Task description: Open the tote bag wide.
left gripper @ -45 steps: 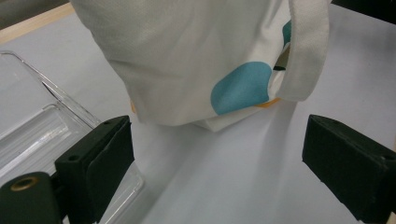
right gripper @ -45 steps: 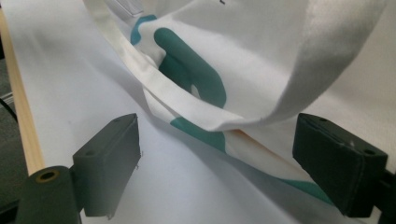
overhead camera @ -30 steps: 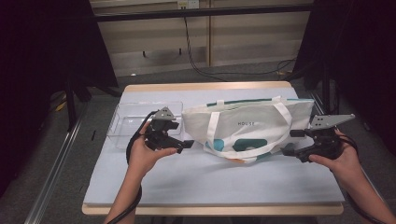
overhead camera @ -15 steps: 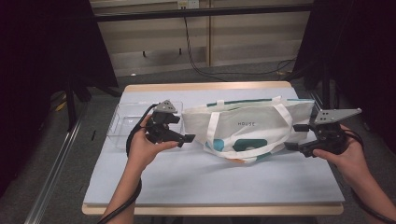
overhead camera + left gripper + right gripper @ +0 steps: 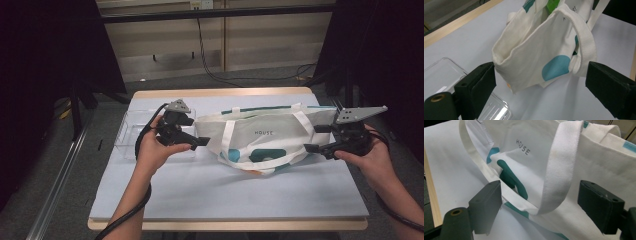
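- I see a white canvas tote bag lying on its side mid-table on the pale blue tabletop, "HOUSE" print facing up, teal blobs on the cloth.
- Left gripper sits at the bag's left end. In the left gripper view its jaws stand wide apart, with the bag's open mouth between them; the left jaw just meets the rim, and nothing is clamped.
- Right gripper is at the bag's right end. In the right gripper view the jaws are wide too, with a white carry strap looping down between them. Not pinched.
- The same view shows the "HOUSE" lettering and a dark teal patch just past the left jaw.
- A clear plastic tray sits on the table left of the bag, behind my left hand; its corner shows bottom-left in the left gripper view.
- A green item peeks from inside the bag's mouth; I can't tell what it is.
- Versus half a second ago: the left gripper looks about the same, close in at the bag's left end. The right gripper has edged in a little toward the bag's right edge. The bag hasn't shifted and the tray is unchanged.
- Versus a second ago: both hands have lifted slightly, and the right gripper's grey plate sits higher and more tilted.
- Right hand holds its gripper over the table's right edge.
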Action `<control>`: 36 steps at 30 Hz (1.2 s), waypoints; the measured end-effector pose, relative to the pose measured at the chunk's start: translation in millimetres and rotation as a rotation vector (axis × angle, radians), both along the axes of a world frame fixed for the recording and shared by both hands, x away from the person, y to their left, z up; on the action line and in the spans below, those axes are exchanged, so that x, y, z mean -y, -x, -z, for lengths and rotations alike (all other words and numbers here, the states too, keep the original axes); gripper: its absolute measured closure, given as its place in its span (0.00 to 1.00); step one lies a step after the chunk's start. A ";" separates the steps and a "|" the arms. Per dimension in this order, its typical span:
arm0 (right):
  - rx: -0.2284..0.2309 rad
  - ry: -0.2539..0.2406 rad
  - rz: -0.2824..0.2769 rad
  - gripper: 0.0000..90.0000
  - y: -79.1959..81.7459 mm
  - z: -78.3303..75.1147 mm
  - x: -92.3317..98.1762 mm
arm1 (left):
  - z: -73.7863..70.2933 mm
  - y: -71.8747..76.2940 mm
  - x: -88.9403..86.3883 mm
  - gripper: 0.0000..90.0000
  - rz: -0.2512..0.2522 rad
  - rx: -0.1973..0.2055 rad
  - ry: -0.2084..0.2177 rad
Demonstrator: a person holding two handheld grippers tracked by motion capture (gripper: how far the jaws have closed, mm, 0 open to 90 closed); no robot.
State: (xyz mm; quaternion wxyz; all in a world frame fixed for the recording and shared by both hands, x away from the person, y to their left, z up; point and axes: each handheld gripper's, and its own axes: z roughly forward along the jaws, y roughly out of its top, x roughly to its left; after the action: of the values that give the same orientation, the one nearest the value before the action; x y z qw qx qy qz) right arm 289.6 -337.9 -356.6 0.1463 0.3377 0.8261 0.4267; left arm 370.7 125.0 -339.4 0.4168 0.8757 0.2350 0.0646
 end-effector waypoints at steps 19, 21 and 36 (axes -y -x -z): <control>0.017 0.003 -0.009 0.20 -9.2 -15.7 -2.2 | -19.6 -15.1 9.0 0.10 0.006 0.010 -0.008; 0.017 0.003 -0.006 0.20 -10.3 -16.5 -2.4 | -21.5 -16.4 10.6 0.10 0.009 0.011 -0.005; 0.010 0.012 -0.016 0.25 -17.4 -14.5 -9.7 | -34.8 -26.4 17.0 0.14 0.016 0.019 -0.005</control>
State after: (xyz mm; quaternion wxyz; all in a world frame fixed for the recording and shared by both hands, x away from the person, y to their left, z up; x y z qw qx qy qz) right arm 307.1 -328.2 -342.1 0.1491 0.3278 0.8307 0.4246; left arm 397.1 107.9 -304.6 0.4173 0.8780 0.2239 0.0700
